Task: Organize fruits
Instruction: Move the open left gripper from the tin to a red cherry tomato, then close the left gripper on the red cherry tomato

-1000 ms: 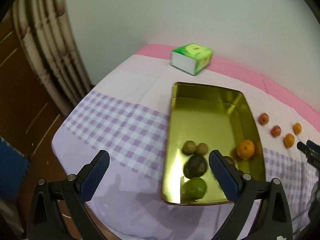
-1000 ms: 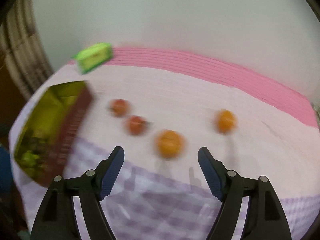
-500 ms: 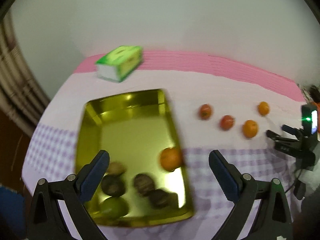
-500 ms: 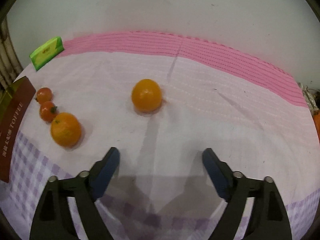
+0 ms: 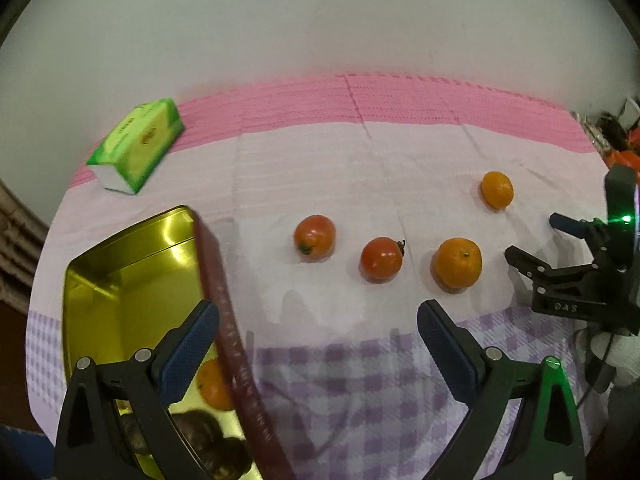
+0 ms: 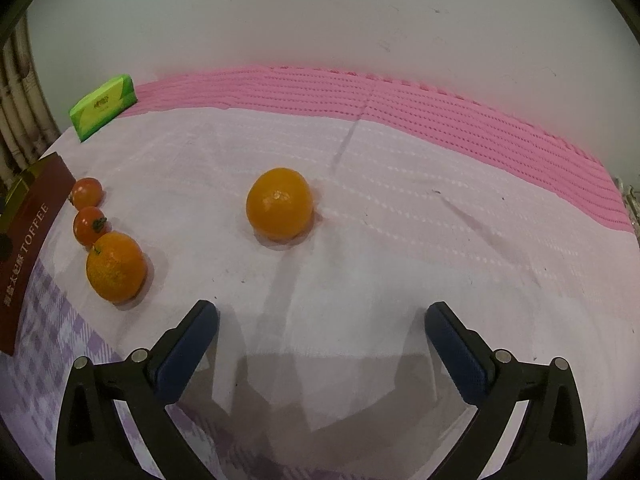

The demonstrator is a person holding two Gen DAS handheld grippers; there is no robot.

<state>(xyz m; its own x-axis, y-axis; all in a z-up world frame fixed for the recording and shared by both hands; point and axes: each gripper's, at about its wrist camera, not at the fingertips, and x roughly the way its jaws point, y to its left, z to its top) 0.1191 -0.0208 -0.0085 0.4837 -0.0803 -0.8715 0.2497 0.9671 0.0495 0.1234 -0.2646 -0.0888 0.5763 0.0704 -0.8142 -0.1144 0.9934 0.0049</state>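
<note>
Two tomatoes (image 5: 314,236) (image 5: 381,259), a large orange (image 5: 458,263) and a smaller orange (image 5: 497,189) lie in a loose row on the cloth. A gold tin (image 5: 120,280) at the left holds an orange (image 5: 214,386) and dark fruits (image 5: 200,432). My left gripper (image 5: 318,312) is open and empty, with its left finger over the tin's right wall and the tomatoes ahead. My right gripper (image 6: 322,312) is opening wide with nothing between its jaws. The smaller orange (image 6: 279,203) lies just ahead of it and the large orange (image 6: 116,266) to its left. The right gripper (image 5: 534,237) also shows at the right edge of the left wrist view.
A green tissue box (image 5: 136,144) lies at the back left near the wall, also seen in the right wrist view (image 6: 104,106). The tin's maroon side (image 6: 28,240) stands left of the tomatoes (image 6: 90,225). Clutter (image 5: 616,140) sits past the table's right end.
The left gripper has swung right, from over the tin to the loose fruits. The right gripper has shifted to face the smaller orange, come nearer the cloth, and its jaws have widened.
</note>
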